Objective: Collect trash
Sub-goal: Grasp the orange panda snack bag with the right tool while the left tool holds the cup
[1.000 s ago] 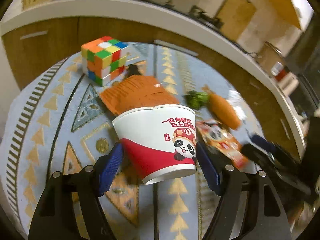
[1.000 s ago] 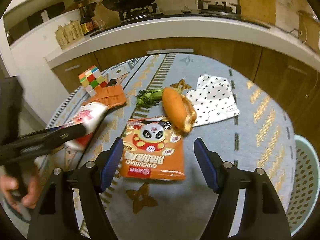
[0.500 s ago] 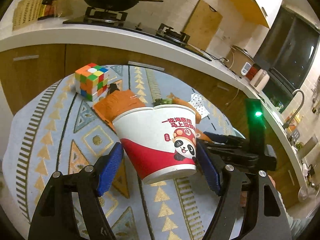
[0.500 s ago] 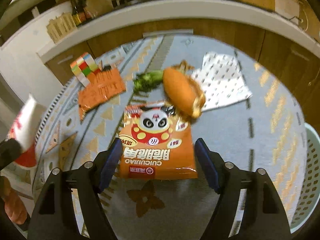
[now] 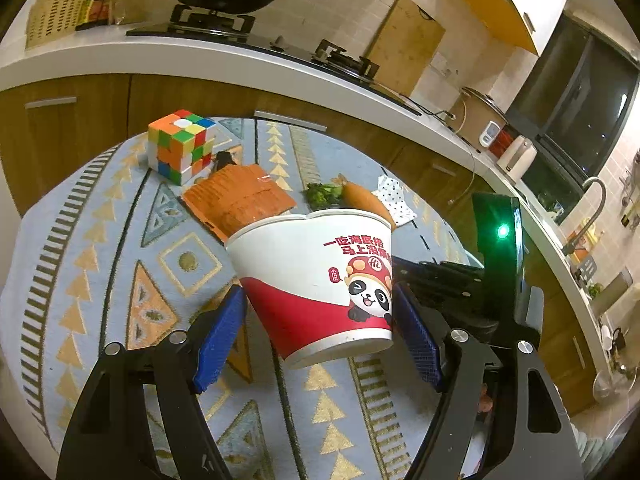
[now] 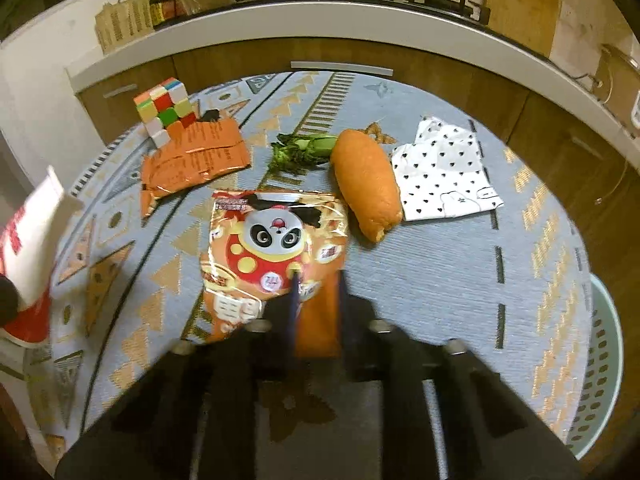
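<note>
1. The left hand-held gripper (image 5: 318, 330) is clamping a paper noodle cup (image 5: 316, 280) between its blue pads, holding it tilted and clear of the patterned cloth (image 5: 100, 248) covering the bench.
2. The right hand-held gripper (image 6: 316, 300) has just been closing; its jaws are standing nearly together on the near edge of an orange snack bag (image 6: 272, 256) with a panda on it. The fingers are blurred, so the pinch on the bag looks likely rather than certain.
3. The snack bag is lying flat on the cloth, near the middle.
4. Behind it, a torn orange wrapper (image 6: 196, 160) is lying beside a colour cube (image 6: 166, 110).
5. A leafy green stalk (image 6: 300, 152) is touching a long bread roll (image 6: 366, 184), which is overlapping a white dotted cloth (image 6: 444, 172).
6. A pale green basket (image 6: 600, 360) is showing at the right edge, beside the bench.
7. The cup is showing at the left edge of the right wrist view.
</note>
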